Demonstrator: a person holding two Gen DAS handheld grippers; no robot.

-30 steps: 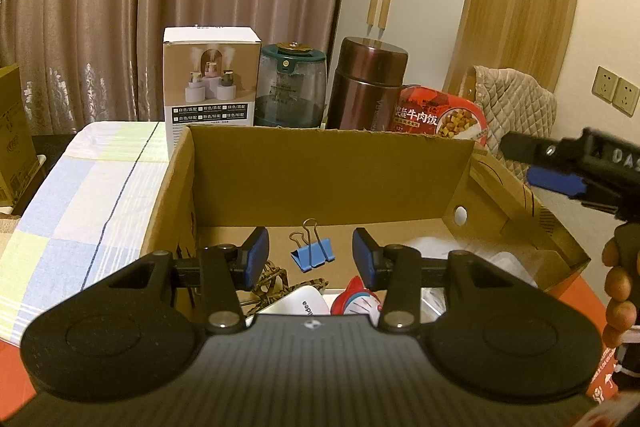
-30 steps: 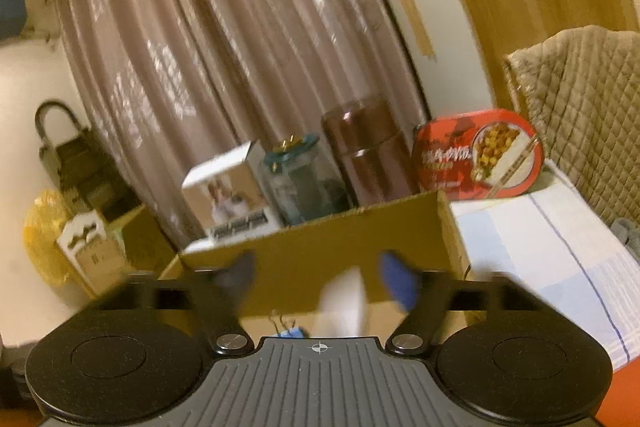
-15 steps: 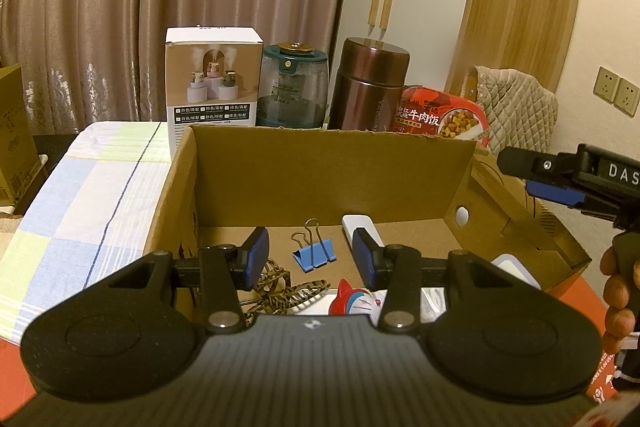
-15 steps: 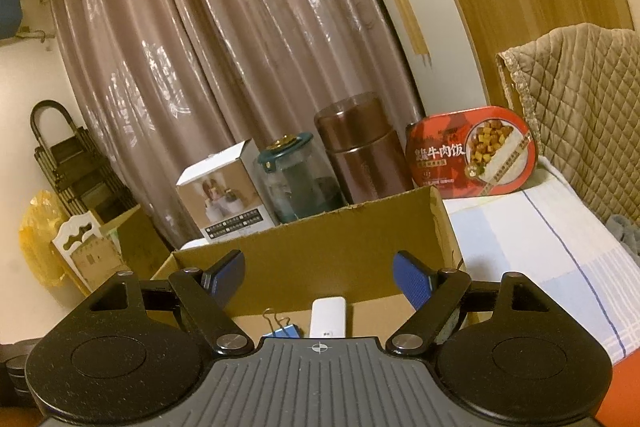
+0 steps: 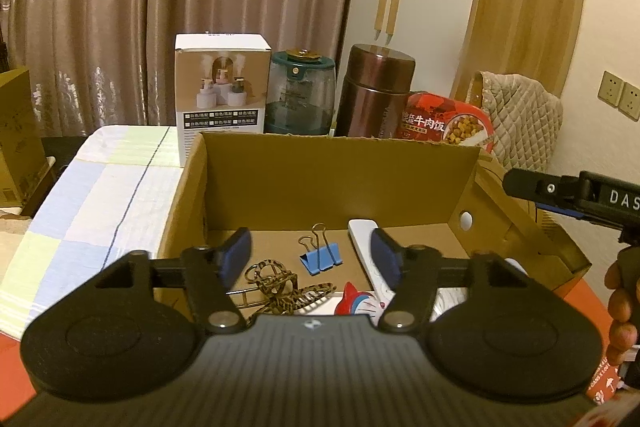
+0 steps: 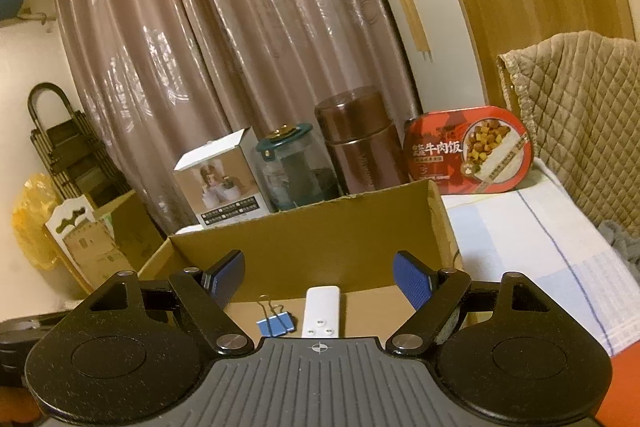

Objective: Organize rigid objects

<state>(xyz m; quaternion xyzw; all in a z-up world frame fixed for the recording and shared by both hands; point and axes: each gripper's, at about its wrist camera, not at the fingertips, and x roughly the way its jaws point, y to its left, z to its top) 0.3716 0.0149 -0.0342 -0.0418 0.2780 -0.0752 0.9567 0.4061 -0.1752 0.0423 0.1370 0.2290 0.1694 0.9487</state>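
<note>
Left wrist view, left to right. Checked tablecloth (image 5: 100, 195) on the left, bare; cardboard box (image 5: 340, 163) at centre, standing open.

Inside the box, near its left wall: a patterned hair claw (image 5: 280, 287) on the floor. Next, toward the middle, a blue binder clip (image 5: 320, 259), handles pointing at the back wall. Just right of it a white remote (image 5: 362, 231), lying lengthways with one end near the back wall (a second ago this spot showed only bare cardboard; the remote is new). A red-and-white cartoon item (image 5: 358, 303) sits at the near edge, partly hidden by the gripper body.

Left gripper (image 5: 316, 259): jaws have just been opening, now spread, nothing pinched; the binder clip and remote show through the gap, well beneath it, untouched.

Right gripper (image 6: 318, 277): jaws spread wide, empty, hovering over the box's near side; in the right wrist view the remote (image 6: 322, 311) lies directly below and ahead.

Reading: the remote looks deposited, so that item counts as sorted. Both tools free for the next pick.

Behind the back wall, on the table's far edge: white carton (image 5: 222, 95), glass jar (image 5: 302, 95), brown flask (image 5: 376, 91), red meal tray (image 5: 448, 125).
</note>
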